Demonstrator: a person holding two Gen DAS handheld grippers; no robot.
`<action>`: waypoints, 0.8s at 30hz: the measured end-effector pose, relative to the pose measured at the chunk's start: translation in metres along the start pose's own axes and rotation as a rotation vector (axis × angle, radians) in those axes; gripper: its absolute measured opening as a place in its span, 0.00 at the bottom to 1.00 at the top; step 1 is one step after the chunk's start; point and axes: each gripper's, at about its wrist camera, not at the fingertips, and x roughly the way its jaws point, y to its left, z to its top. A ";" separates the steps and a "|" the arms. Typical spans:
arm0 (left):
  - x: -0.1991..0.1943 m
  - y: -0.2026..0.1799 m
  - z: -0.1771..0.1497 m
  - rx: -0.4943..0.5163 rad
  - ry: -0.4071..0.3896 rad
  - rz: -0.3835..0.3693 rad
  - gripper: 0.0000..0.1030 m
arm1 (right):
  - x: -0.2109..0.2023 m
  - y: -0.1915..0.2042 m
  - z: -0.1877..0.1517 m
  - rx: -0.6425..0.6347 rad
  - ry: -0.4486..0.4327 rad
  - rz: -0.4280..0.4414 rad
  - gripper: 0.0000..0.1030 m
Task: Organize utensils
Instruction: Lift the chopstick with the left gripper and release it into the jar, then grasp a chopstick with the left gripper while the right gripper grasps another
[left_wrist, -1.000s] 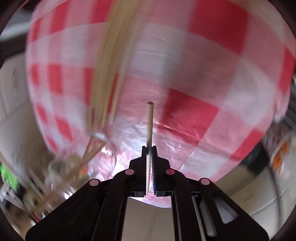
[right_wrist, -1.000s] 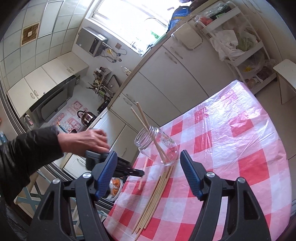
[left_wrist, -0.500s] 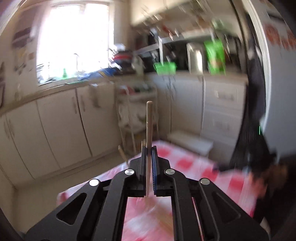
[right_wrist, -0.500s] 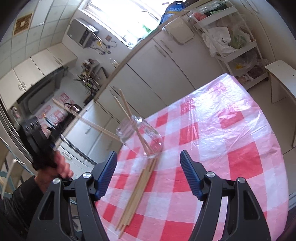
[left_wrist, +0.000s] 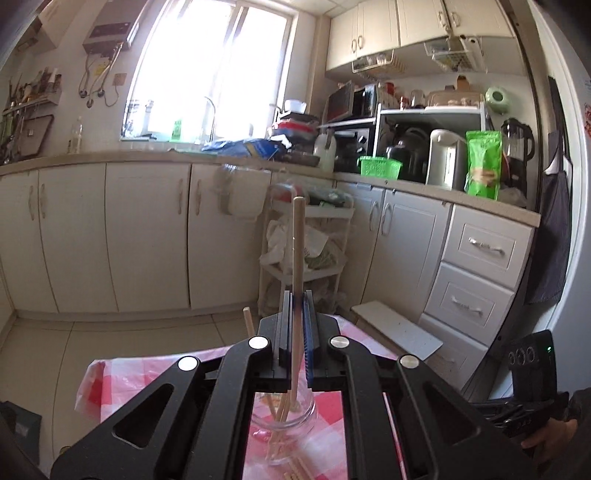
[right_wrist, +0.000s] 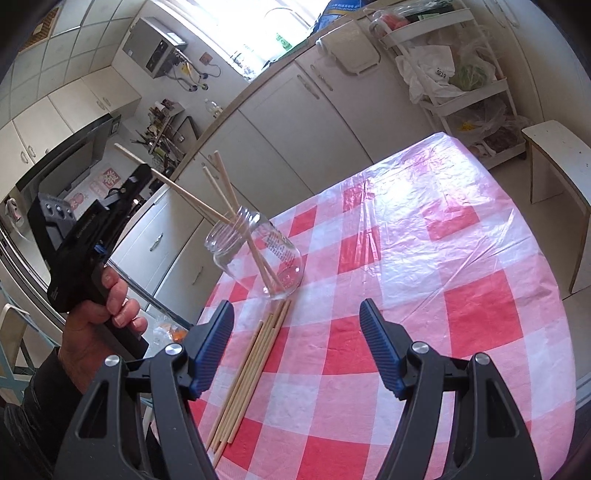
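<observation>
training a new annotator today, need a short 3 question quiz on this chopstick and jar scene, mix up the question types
1. True or false: the left hand-held gripper is shut on a chopstick.
2. Multiple choice: where does the loose bundle of chopsticks lie? A) inside the glass jar B) flat on the checked tablecloth, in front of the jar C) on the kitchen counter
3. Fill in: the right hand-held gripper is ____ and holds nothing.

Key
1. True: its jaws clamp the stick, whose lower end reaches the jar's mouth.
2. B. Only a few sticks stand in the jar.
3. Open: its blue pads stand wide apart above the tablecloth.
</observation>
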 end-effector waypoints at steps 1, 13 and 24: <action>0.005 0.001 -0.003 0.006 0.027 0.012 0.05 | 0.001 0.002 0.000 -0.007 0.003 -0.003 0.66; 0.022 0.017 -0.045 -0.116 0.205 0.126 0.51 | 0.044 0.042 -0.031 -0.245 0.185 -0.130 0.39; -0.040 0.017 -0.079 -0.226 0.248 0.172 0.74 | 0.096 0.074 -0.051 -0.230 0.234 -0.232 0.31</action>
